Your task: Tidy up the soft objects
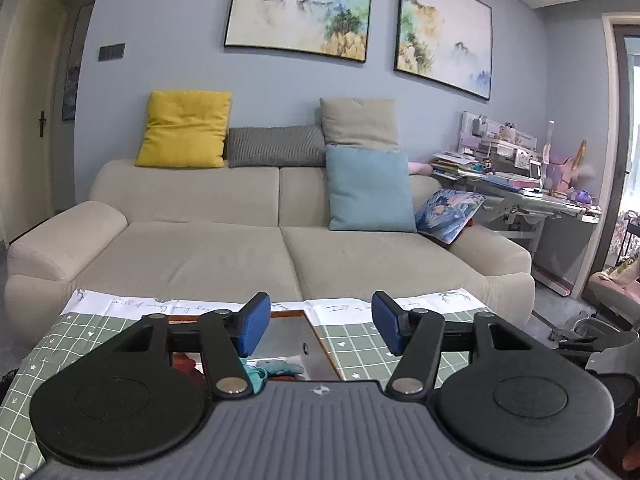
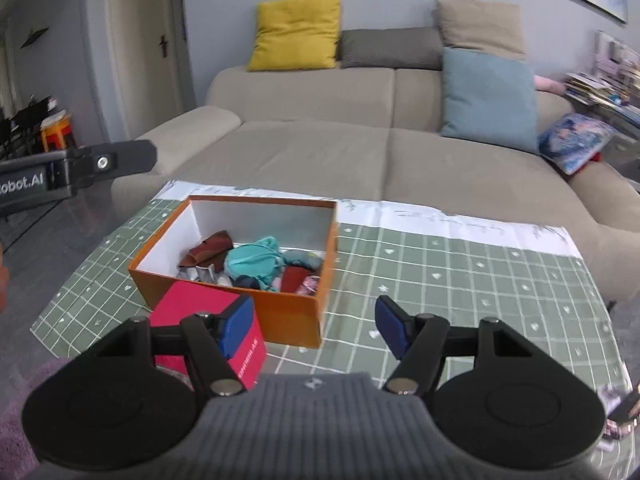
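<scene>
Left wrist view. Left tongs (image 1: 316,328) are seen spread wide, blue pads apart, nothing held between them. They are held above the near end of an orange box (image 1: 316,330) on the table (image 1: 360,344), which is covered by a green checked cloth. Only a slice of the box interior is visible; a teal cloth item (image 1: 276,369) and something red are glimpsed in it behind the left finger. A beige sofa (image 1: 240,248) with cushions is seen on the far side.

Right wrist view. Right tongs (image 2: 314,326) are likewise spread wide and empty, held near the table's near edge. The orange box (image 2: 288,312) is seen whole, open-topped, left of centre on the cloth. Soft objects are heaped at its near end: a teal fabric bundle (image 2: 252,262), a brown piece (image 2: 212,246), a dark red piece (image 2: 294,278); smaller items cannot be told apart. A pink box (image 2: 192,308) is set just beside the orange box's near left corner. Part of the other tool (image 2: 100,164) is seen at far left.

Handling, as judged: the pieces are likely light, limp and compressible, not fragile. A raised fold or bunched ridge, such as the crown of the teal bundle, is best pinched; neighbouring pieces may be dragged along.
</scene>
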Available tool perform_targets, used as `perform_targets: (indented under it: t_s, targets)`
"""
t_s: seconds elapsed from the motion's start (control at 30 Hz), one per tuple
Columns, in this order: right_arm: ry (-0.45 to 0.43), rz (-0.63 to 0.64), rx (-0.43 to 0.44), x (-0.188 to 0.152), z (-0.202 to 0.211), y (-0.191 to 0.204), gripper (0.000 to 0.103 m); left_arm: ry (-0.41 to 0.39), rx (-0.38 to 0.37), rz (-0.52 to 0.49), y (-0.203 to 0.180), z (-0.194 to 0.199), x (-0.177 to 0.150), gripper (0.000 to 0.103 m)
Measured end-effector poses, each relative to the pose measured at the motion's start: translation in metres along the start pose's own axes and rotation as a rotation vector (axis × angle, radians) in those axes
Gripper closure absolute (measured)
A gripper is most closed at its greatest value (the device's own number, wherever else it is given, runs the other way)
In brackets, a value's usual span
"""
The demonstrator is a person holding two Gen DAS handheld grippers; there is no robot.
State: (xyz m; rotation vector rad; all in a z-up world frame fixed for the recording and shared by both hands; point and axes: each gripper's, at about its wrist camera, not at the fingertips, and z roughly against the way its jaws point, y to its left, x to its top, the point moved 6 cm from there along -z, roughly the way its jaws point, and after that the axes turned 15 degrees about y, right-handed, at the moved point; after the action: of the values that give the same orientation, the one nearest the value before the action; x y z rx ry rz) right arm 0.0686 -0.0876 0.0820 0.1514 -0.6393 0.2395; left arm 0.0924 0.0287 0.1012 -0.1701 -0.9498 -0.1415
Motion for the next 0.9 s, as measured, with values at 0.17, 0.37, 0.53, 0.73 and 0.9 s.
perform_targets:
  t_s: [0.17, 0.37, 0.53, 0.73, 0.9]
  targets:
    - [-0.012, -0.145, -0.013, -0.030, 0.006, -0.014, 0.036, -0.026, 0.015, -0.053, -0.023, 0.004, -0.025, 0.025]
    - [-0.034, -0.154, -0.065, -0.069, -0.004, -0.013, 0.026, 0.149, 0.042, -0.036, -0.024, -0.018, -0.078, 0.025]
    - [-0.008, -0.077, -0.088, -0.089, -0.029, -0.005, 0.018, 0.229, 0.120, -0.022, -0.016, -0.041, -0.107, 0.020]
    - [0.067, -0.122, -0.058, -0.107, -0.052, -0.008, 0.017, 0.271, 0.134, -0.049, -0.016, -0.053, -0.141, 0.019]
    - [0.125, -0.129, -0.058, -0.114, -0.070, -0.007, 0.016, 0.368, 0.150, -0.017, -0.009, -0.060, -0.160, 0.019]
